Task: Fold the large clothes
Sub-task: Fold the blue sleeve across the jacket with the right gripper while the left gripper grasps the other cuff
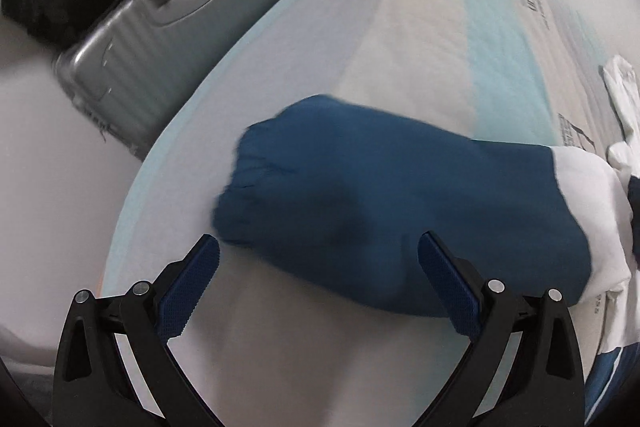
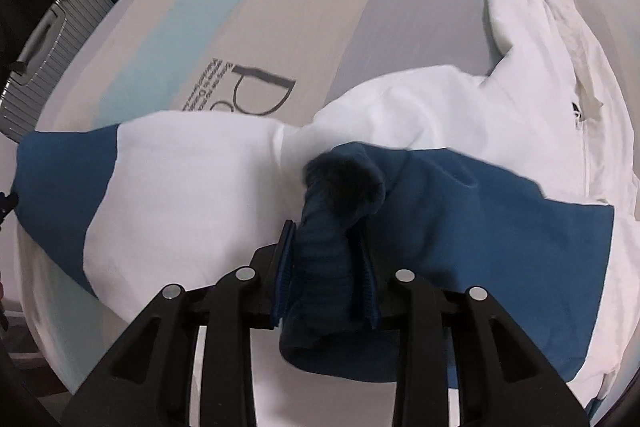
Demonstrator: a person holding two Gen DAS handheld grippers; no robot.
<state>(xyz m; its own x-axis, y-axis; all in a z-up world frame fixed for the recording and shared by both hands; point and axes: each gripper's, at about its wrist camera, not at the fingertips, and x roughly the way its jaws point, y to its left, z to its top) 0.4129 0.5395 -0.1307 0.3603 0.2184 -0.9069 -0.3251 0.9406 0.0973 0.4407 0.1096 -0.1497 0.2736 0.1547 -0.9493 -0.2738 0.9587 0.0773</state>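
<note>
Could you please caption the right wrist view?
Right gripper shut on blue ribbed cuff of blue-and-white hooded jacket on mattress.

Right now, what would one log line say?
left gripper: open, empty | right gripper: shut on blue cuff | hoodie: on mattress

Soft matt cloth, blue and white, is seen in the hoodie (image 2: 440,131), with a ribbed knit cuff (image 2: 332,227). The mattress (image 1: 400,47) is covered in smooth, faintly quilted fabric. Ridged hard plastic or metal with a dull sheen is shown by the grey suitcase (image 1: 160,27). Matt black plastic and dimpled blue pads (image 1: 192,287) are seen on the left gripper (image 1: 318,247).
</note>
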